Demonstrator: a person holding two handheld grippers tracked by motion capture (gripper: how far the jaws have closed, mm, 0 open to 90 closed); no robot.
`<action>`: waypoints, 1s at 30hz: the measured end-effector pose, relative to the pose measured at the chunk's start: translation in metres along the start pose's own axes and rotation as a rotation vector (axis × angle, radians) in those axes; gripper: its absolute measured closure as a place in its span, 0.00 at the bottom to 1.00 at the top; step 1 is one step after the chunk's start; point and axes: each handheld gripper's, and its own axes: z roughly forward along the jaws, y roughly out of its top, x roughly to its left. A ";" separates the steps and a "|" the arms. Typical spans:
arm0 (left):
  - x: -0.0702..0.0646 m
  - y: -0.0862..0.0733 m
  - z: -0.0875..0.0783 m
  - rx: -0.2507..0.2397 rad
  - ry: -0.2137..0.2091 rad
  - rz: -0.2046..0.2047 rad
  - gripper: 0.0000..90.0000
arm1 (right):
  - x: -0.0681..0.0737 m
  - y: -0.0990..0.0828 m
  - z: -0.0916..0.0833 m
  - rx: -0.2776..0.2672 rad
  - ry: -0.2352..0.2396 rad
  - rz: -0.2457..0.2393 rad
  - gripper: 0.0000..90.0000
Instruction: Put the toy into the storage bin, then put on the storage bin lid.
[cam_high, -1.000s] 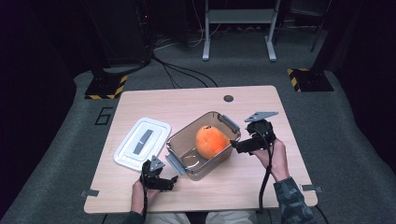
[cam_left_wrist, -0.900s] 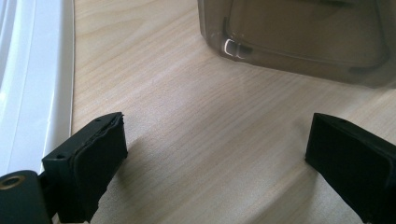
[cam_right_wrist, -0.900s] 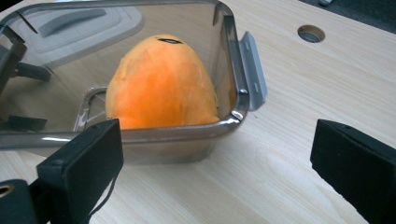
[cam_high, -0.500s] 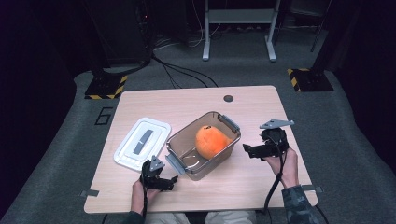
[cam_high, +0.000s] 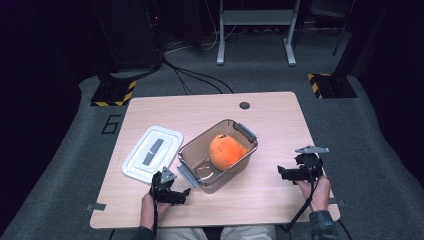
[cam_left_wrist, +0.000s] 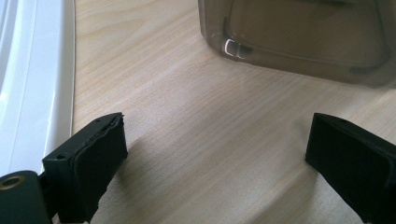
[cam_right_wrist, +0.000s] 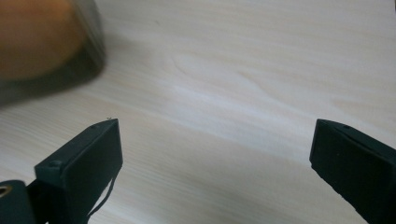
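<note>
Looking down from the high view, the clear plastic container sits skewed near the middle of the wooden table, with an orange fruit resting inside it toward its far right end. Its white lid lies flat on the table just to the container's left, apart from it, its long axis running from near-left to far-right, roughly parallel to the container. The left gripper rests at the near edge, just beside the container's near-left corner and close to the lid's near end. The right gripper sits well apart, off the container's right side. So the left hand is plainly the nearer one to the lid, which lies ahead and to its left.

From the left gripper view, the jaws stand wide apart and hold nothing, with bare wood between them. The lid's white rim runs along the left side, just outside the left jaw, while the container's brownish wall lies ahead to the right.

From the right gripper view, the jaws are likewise spread wide and empty over bare table. The container's corner, with the blurred orange fruit behind its wall, lies ahead to the left.
</note>
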 end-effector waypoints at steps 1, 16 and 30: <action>0.000 0.000 0.000 -0.001 0.000 0.000 0.06 | -0.002 -0.004 0.003 0.007 -0.003 0.005 0.02; 0.000 0.000 0.000 -0.001 0.001 0.000 0.06 | -0.025 -0.049 0.027 -0.001 -0.095 0.066 0.00; -0.002 -0.003 -0.005 -0.027 0.017 -0.007 0.04 | -0.032 -0.057 0.033 -0.018 -0.113 0.061 0.00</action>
